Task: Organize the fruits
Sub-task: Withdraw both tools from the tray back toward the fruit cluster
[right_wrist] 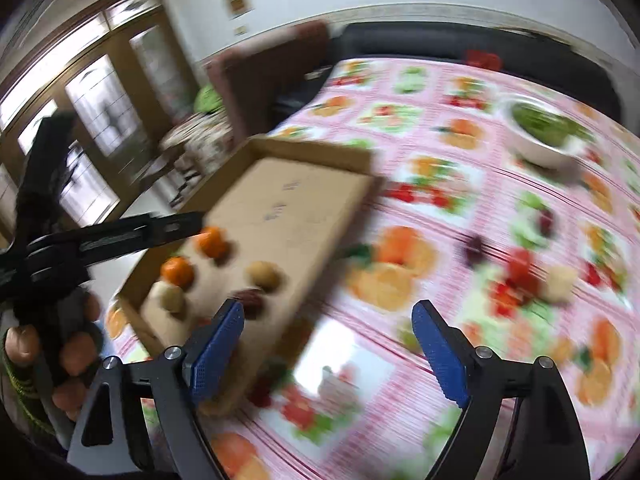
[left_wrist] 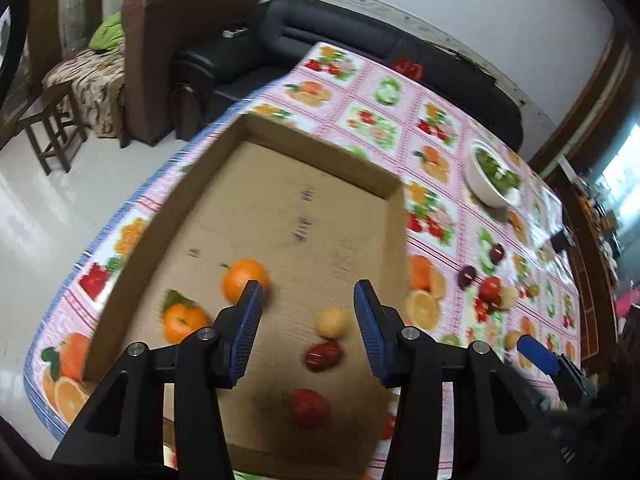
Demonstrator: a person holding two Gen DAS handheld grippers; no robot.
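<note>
A shallow cardboard box [left_wrist: 256, 200] lies on the fruit-print tablecloth. Inside it are two oranges [left_wrist: 243, 280] [left_wrist: 182, 320], a yellow fruit [left_wrist: 332, 322], a dark red date [left_wrist: 323, 355] and a red strawberry [left_wrist: 309, 407]. My left gripper [left_wrist: 308, 320] is open and empty above the box. Loose fruits remain on the cloth to the right: dark plums [left_wrist: 466, 276] [left_wrist: 497, 252], red fruits [left_wrist: 490, 289] and a pale one [left_wrist: 509, 297]. My right gripper [right_wrist: 328, 340] is open and empty over the cloth beside the box [right_wrist: 288, 208]; that view is blurred.
A white bowl of greens [left_wrist: 492, 178] stands at the table's far right, also in the right wrist view [right_wrist: 544, 136]. A black sofa [left_wrist: 352, 44] runs behind the table, with a brown armchair [left_wrist: 172, 52] and a wooden stool [left_wrist: 48, 120] to the left. The tablecloth's printed fruits resemble real ones.
</note>
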